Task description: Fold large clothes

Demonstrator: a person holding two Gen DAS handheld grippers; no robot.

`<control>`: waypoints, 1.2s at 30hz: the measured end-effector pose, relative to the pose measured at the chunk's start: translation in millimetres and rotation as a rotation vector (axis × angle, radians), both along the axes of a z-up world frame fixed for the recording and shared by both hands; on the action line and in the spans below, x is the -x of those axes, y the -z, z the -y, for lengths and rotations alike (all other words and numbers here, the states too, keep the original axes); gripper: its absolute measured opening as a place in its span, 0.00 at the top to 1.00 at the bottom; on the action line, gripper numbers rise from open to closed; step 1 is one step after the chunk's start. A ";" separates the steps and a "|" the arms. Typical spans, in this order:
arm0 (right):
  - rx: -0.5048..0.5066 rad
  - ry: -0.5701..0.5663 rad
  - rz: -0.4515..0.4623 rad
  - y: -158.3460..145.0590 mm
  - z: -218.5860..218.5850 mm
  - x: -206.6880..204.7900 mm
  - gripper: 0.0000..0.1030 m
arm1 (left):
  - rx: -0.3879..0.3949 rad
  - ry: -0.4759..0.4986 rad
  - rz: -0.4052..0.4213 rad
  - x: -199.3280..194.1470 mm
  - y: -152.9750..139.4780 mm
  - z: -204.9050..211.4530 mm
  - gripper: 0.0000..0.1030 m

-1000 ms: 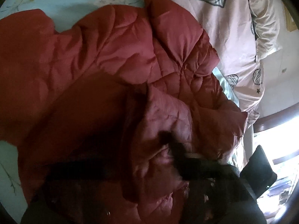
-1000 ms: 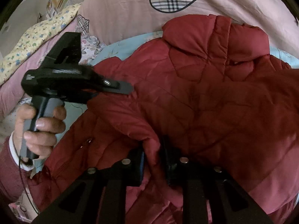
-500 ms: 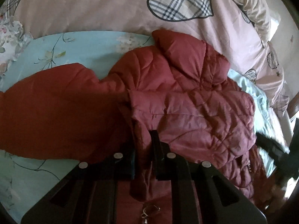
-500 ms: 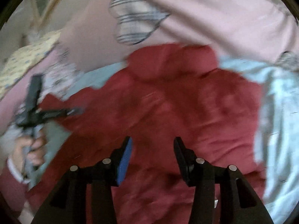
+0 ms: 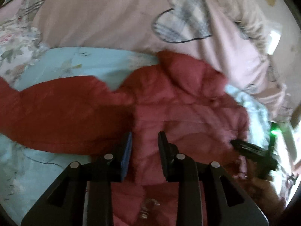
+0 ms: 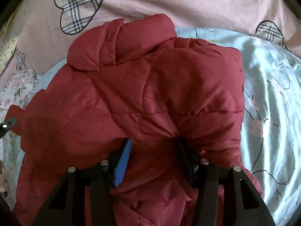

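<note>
A second ago both claws pinched folds of the red padded jacket (image 6: 143, 101); now the left gripper (image 5: 144, 141) and right gripper (image 6: 152, 146) are opening, pads off the cloth. The jacket fills mid-frame on the blue floral sheet (image 6: 272, 98). Only the left view shows one sleeve (image 5: 56, 109) stretched toward the left edge.

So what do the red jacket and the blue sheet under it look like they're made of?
Red jacket: a thin woven synthetic shell, probably nylon or polyester, over puffy filling; stitched quilt lines, soft bulges and a slight sheen suggest this. Blue sheet: smooth, satin-like printed fabric; glossy highlights run along its folds, with a flower print. The exact fibre can't be told for either.
</note>
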State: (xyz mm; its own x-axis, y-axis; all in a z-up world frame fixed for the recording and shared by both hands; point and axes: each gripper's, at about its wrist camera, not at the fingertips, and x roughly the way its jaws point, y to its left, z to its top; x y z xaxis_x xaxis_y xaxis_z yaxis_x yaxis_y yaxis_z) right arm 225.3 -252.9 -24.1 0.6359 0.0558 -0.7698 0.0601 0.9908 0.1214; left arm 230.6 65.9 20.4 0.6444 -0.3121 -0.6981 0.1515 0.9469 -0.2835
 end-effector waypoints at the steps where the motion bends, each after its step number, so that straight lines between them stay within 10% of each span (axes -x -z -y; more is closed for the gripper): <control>1: 0.007 -0.002 0.000 1.7 -1.6 -0.2 0.45 | 0.026 0.044 -0.011 -0.3 1.2 7.5 0.76; 8: 0.015 0.001 0.009 -5.2 -6.4 6.7 0.44 | -0.112 0.069 -0.132 -24.2 61.8 46.7 0.76; 27: 0.024 0.015 0.007 -13.0 -5.7 22.8 0.43 | 0.006 0.064 -0.156 -13.9 62.6 22.0 0.74; 36: -0.072 -0.077 0.043 -45.2 -34.2 62.8 0.37 | 0.064 -0.055 -0.135 24.0 46.5 -24.4 0.35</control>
State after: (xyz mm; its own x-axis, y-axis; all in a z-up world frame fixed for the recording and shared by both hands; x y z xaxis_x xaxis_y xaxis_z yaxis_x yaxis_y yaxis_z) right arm 162.6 -218.6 21.1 0.6598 0.1600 -0.7342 -0.0224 0.9808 0.1937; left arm 206.5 90.3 -26.2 0.5632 -0.3256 -0.7594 0.0566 0.9321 -0.3577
